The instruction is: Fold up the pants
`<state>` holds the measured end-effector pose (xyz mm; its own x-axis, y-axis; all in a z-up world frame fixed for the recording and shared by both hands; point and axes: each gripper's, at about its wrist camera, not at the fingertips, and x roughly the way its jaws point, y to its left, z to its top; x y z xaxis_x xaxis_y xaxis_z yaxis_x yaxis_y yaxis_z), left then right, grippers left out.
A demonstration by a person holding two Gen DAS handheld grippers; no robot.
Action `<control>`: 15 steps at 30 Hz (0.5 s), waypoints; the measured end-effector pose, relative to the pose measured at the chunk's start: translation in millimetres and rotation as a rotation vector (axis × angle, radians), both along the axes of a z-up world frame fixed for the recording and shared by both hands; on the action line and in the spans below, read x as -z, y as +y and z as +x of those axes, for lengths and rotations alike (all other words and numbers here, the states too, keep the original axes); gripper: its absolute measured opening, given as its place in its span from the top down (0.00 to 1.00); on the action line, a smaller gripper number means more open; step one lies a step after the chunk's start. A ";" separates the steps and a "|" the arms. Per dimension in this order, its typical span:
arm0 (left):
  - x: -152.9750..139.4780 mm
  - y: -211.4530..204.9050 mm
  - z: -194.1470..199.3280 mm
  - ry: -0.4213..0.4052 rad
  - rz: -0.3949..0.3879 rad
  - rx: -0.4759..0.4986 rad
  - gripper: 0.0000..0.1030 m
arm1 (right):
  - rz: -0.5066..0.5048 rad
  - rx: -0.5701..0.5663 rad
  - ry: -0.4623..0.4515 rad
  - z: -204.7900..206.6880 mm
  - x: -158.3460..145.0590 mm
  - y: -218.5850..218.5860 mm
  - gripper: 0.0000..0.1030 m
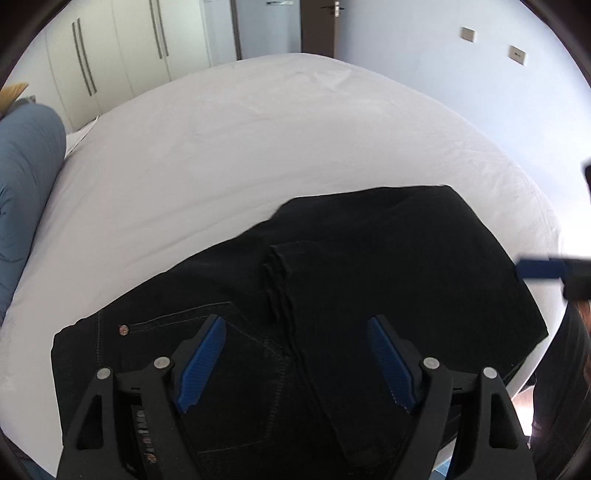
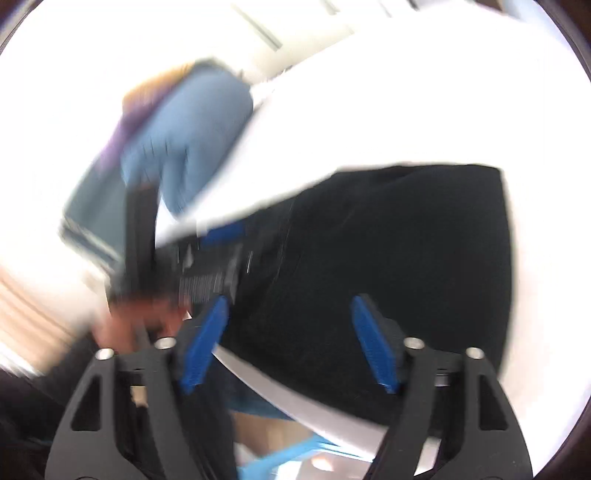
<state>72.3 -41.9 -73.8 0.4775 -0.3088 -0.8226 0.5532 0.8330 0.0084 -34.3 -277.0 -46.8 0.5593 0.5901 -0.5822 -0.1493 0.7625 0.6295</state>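
Your left gripper [image 1: 295,325] fills the bottom of the left wrist view, its blue pads [image 1: 201,360] spread wide with nothing between them, hanging just above the pants [image 1: 369,266]. Your right gripper [image 2: 288,306] sits at the bottom of the right wrist view, which is badly blurred; its jaws also stand well apart and hold nothing. The black pants lie folded on the bed [image 1: 258,129], at its near edge, taking up the lower middle of the left view. Their long axis runs from the lower left of that frame to the right middle: the seat end, with a stitched pocket and a rivet [image 1: 123,329], is at lower left, and the folded-over leg ends in a stack of hems [image 1: 275,273] across the middle. The far right corner of the fold [image 1: 448,188] is square. The near right edge of the pants lies along the bed's edge, where floor shows at lower right, so you have little room there. Your right gripper pokes in at the right border of the left view [image 1: 543,269]. Beyond the pants the white sheet is open up to the far edge. A blue pillow [image 1: 26,177] lies at the left border, well apart from the pants, and cupboards [image 1: 122,51] and a door [image 1: 321,26] stand behind the bed.
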 end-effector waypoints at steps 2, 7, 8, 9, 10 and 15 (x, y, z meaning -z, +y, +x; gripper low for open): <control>10.8 -13.8 -10.0 0.022 0.021 0.031 0.22 | 0.123 0.010 0.015 24.8 4.0 -44.4 0.40; 41.9 -25.1 -20.0 0.105 0.015 0.003 0.30 | 0.263 0.002 0.086 89.0 35.7 -97.8 0.45; 42.6 -24.8 -19.9 0.115 0.009 -0.010 0.30 | 0.264 0.010 0.113 107.8 42.3 -106.2 0.45; 42.9 -25.8 -19.6 0.125 0.005 -0.020 0.30 | 0.288 -0.001 0.160 115.3 55.8 -111.1 0.45; 43.2 -26.7 -19.4 0.129 0.005 -0.024 0.30 | 0.295 0.003 0.205 119.6 69.4 -115.5 0.49; 44.8 -28.1 -19.8 0.138 0.009 -0.023 0.30 | 0.304 0.012 0.219 113.3 92.8 -108.5 0.60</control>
